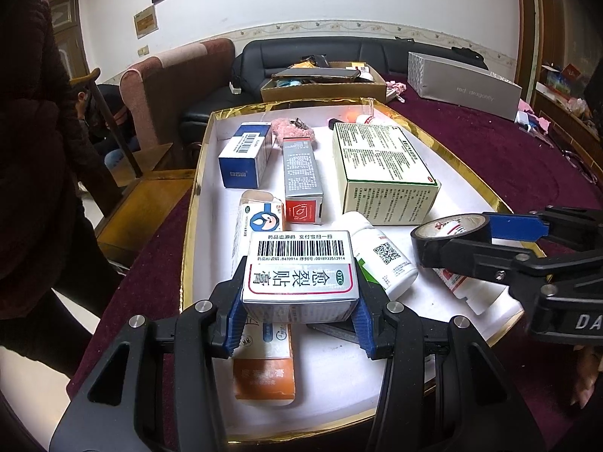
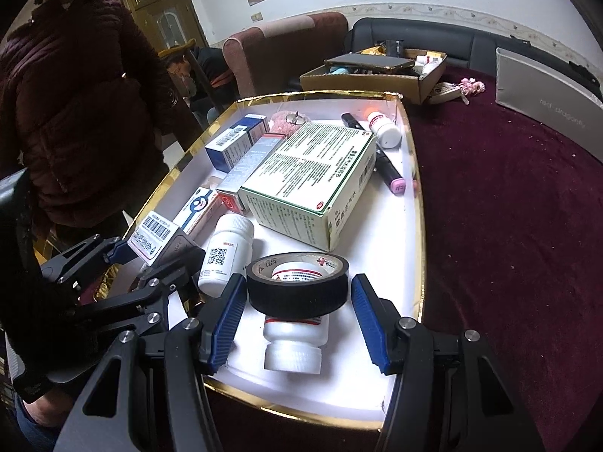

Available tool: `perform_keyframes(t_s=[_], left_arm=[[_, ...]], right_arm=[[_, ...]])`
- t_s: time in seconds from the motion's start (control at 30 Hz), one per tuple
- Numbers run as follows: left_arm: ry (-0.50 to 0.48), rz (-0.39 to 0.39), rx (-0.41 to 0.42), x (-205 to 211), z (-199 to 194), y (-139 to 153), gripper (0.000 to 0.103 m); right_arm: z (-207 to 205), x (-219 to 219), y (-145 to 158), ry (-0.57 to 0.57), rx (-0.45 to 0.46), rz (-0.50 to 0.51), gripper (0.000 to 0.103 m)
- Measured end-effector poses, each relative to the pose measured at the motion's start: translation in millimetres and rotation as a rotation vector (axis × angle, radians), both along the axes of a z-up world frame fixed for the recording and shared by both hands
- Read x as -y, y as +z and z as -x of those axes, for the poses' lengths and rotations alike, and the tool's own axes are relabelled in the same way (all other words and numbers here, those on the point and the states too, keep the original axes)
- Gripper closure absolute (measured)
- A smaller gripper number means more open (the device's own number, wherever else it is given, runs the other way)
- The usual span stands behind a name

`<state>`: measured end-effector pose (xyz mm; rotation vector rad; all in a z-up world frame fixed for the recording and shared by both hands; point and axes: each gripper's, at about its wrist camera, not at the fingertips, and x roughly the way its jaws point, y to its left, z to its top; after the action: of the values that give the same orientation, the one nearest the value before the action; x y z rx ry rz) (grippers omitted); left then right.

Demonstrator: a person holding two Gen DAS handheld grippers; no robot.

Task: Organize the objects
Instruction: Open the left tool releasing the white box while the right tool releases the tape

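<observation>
Light, crushable carton (image 1: 297, 275) pinched across its sides by left fingers (image 1: 233, 301); stiff tape roll (image 2: 297, 288) between spread right fingers (image 2: 367, 320), ungripped.

right gripper (image 2: 297, 310) open around a black tape roll (image 2: 297, 288) lying on a white bottle (image 2: 294, 339) in the tray (image 2: 410, 203); left gripper (image 2: 149, 250) clamps a small box (image 2: 152, 237).

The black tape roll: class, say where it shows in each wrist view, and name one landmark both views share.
Left wrist view: black tape roll at right of centre, at the right gripper's fingertips.
Right wrist view: it sits low at centre, between open blue pads, over a white bottle.
Shared landmark: the large green-and-white box.
</observation>
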<state>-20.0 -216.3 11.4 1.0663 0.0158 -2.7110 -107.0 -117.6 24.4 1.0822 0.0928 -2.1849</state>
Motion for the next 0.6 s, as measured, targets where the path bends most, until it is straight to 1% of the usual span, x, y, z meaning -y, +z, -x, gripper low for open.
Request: perform_keyframes(t_s=[0.13,0.23,0.27,0.3,0.33,0.4,0.6], left_arm=[[-0.002,0.01,0.003,-2.1,-0.7,-0.4,0.056],[0.001,0.019,0.006,-3.3,-1.3,-0.5,0.052],[0.002,0.021,0.006,-3.6,-1.6,-0.5,0.047],[0.003,0.024,0.006,-4.0,-1.6,-0.3,0.041],[0.006,0.028,0.001,-4.3,-2.5,0.5,0.039],[0.008,0.028,-0.008,-5.1,-4.1,1.8,0.032],[0.005,0.034,-0.005,-8.9,-4.7,0.9,0.032]], right_arm=[[-4.8,-3.2,5.9,-0.004,-0.014,0.006,0.046],[-8.0,-6.1,9.7,-0.006,-0.017,0.012,0.045],[-8.6,-6.9,10.5,-0.008,-0.018,0.012,0.044],[-9.6,-8.3,11.5,-0.012,-0.02,0.015,0.04],[-10.4,-9.9,12.4,-0.015,-0.022,0.018,0.036],[-11.5,-12.8,13.9,-0.019,-0.023,0.028,0.033],[-13.9,-20.2,18.1,-0.041,-0.034,0.032,0.027]])
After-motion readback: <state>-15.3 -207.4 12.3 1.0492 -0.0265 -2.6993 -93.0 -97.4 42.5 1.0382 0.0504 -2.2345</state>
